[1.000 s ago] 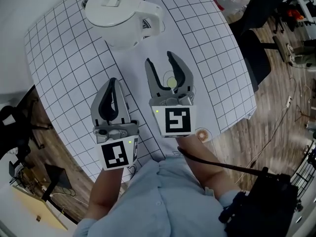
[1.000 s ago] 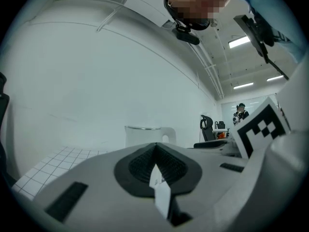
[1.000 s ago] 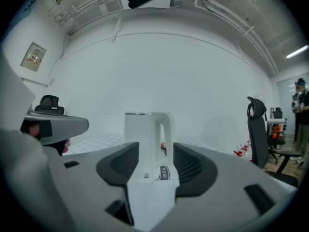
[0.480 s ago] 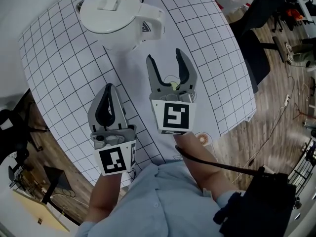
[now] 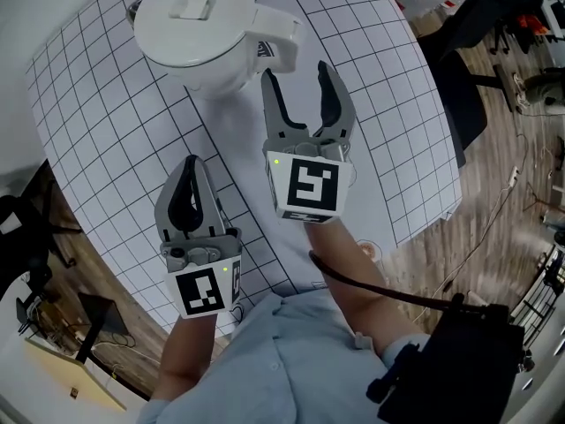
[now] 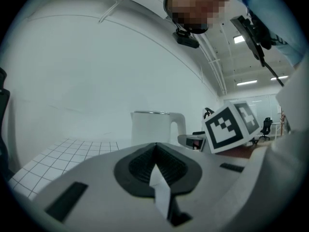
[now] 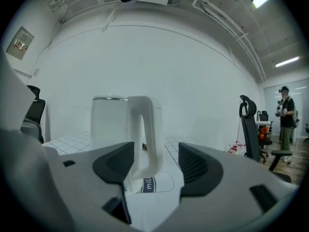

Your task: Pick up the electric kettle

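Since a second ago the right tool (image 5: pixel 297 73) has pushed forward across the desk (image 5: pixel 106 140) toward the electric kettle (image 5: pixel 190 29), and its jaws have just been opening; they now stand wide. Nothing is between them yet. The left tool (image 5: pixel 196 166) has hardly changed, jaws pressed together and empty, hanging back near the person.

The kettle stands upright at the far end of the gridded desk, white, with its handle (image 5: pixel 282 41) pointing toward the right tool. In the right gripper view the handle's upright bar lines up with the gap between the jaws, just ahead of the pads. In the head view the tips are near it but not touching.

Handling, as a judgement: a hard, smooth plastic shell, stiff, a bit slippery, not fragile. The body is too wide for these jaws, so the handle is the only sensible place to take hold. Grip the upright bar, fairly high, pads square on its two flat sides. The load hangs off to one side of the grip, so the kettle likely swings or tips when it lifts.

Contents: the lid (image 5: pixel 192 7) sits shut, so I cannot tell whether it holds water. If full it is heavy and needs a firm squeeze; if empty it is light.
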A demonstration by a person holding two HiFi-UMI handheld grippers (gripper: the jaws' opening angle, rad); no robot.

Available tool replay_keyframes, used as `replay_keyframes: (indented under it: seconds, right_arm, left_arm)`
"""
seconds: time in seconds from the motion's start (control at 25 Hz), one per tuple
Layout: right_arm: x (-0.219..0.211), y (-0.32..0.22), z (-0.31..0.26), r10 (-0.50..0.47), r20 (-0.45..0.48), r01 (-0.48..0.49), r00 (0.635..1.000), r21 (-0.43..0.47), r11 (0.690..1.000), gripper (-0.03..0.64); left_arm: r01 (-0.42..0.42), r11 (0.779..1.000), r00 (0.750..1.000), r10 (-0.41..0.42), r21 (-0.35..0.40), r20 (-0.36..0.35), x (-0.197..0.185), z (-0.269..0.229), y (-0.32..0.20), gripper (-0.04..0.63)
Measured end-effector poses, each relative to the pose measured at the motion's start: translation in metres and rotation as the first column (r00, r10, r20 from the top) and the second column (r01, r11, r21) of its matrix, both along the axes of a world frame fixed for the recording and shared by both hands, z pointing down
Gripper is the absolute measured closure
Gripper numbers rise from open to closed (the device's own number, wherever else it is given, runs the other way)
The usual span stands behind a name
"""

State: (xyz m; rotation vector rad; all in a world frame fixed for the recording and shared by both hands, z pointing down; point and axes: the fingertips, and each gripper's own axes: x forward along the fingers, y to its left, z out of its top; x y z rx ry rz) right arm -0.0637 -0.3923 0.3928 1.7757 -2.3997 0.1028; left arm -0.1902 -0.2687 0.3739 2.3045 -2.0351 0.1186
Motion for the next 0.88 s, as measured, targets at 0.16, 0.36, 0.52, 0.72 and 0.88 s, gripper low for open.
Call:
replay_keyframes:
  seconds: [0.16, 0.36, 0.52, 0.72, 0.88]
  right_arm:
    - [0.0, -0.016, 0.002, 0.016, -0.011, -0.016, 1.0, 0.006, 1.0, 0.342]
    - [0.002, -0.035, 0.001, 0.037, -0.014, -0.037, 0.999, 0.022, 0.999, 0.342]
    - [-0.001, -0.05, 0.001, 0.048, -0.014, -0.048, 0.999, 0.029, 0.998, 0.342]
    - [0.001, -0.066, -0.001, 0.072, -0.011, -0.072, 0.997, 0.038, 0.997, 0.342]
    - [0.002, -0.074, -0.003, 0.085, -0.011, -0.084, 0.996, 0.049, 0.995, 0.344]
  left_arm:
    - [0.014, 1.0, 1.0, -0.014, -0.018, -0.008, -0.005, 0.008, -0.005, 0.595]
    - [0.031, 0.999, 0.999, -0.031, -0.036, -0.011, -0.013, 0.017, -0.011, 0.595]
    - [0.038, 0.998, 0.999, -0.039, -0.05, -0.014, -0.017, 0.024, -0.015, 0.595]
    - [0.05, 0.997, 0.999, -0.051, -0.061, -0.016, -0.023, 0.03, -0.019, 0.595]
    - [0.056, 0.996, 0.998, -0.057, -0.067, -0.015, -0.025, 0.032, -0.019, 0.595]
